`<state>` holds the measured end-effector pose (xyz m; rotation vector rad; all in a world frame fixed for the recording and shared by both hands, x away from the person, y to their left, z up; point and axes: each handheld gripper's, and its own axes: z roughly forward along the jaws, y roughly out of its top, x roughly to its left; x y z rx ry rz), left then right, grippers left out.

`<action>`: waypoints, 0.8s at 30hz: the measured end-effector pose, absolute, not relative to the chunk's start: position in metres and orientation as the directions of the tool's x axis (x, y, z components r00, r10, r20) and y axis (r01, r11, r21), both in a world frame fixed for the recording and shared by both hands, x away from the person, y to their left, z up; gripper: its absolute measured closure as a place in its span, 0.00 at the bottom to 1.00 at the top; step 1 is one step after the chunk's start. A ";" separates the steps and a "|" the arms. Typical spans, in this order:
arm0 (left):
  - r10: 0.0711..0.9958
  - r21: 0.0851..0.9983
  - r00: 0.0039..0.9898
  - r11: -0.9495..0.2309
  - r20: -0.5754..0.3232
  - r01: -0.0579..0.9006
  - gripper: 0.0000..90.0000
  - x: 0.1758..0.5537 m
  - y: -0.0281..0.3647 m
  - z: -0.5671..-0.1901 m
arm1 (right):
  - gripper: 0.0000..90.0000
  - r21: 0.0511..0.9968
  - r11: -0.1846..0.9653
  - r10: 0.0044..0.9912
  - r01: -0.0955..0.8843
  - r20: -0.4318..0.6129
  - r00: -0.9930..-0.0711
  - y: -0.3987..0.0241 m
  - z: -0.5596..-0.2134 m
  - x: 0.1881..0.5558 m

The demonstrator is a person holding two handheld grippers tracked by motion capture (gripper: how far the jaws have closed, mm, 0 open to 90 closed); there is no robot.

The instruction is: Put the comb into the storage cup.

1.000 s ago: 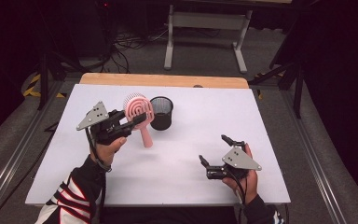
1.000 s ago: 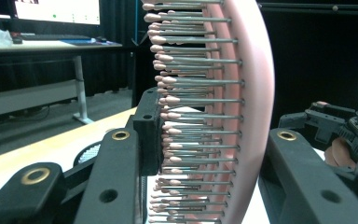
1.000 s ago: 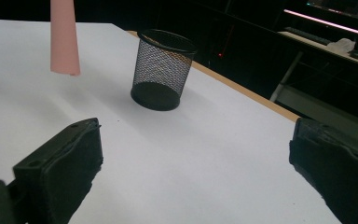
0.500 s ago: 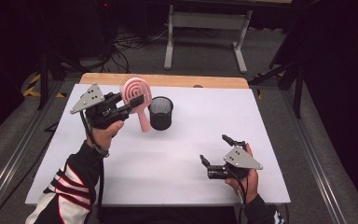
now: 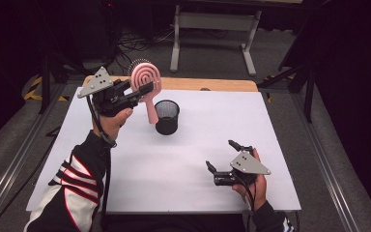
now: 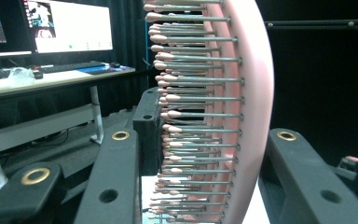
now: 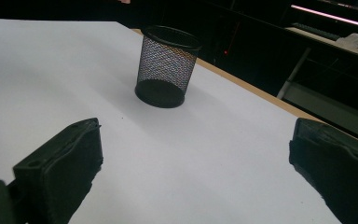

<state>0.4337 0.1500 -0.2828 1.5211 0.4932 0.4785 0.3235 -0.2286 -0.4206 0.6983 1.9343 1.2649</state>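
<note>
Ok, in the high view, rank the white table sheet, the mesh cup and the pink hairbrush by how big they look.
1. White table sheet, by far the largest.
2. Pink hairbrush, longer than the cup is tall, though it is lifted in the left gripper and nearer the camera, so this is unsure.
3. Black mesh cup.

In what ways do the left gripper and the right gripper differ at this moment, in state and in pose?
The left gripper is shut on the pink hairbrush, gripping its head; the right gripper is open and holds nothing. The left gripper is raised above the table, beside the black mesh cup; the right gripper is low at the table's near edge, apart from the cup. Both are black, two-jawed, hand-held, and carry a grey three-cornered plate.
</note>
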 end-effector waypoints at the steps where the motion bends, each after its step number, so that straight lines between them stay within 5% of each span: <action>1: 0.582 1.000 0.813 -0.007 -0.005 0.011 0.69 0.436 0.148 -0.281 | 0.04 0.926 0.373 0.754 0.058 -0.266 -0.600 -0.229 -0.421 0.323; 24: 0.584 0.997 0.809 0.015 -0.066 0.070 0.69 0.481 0.109 -0.291 | 0.04 0.931 0.361 0.753 0.048 -0.261 -0.604 -0.233 -0.418 0.322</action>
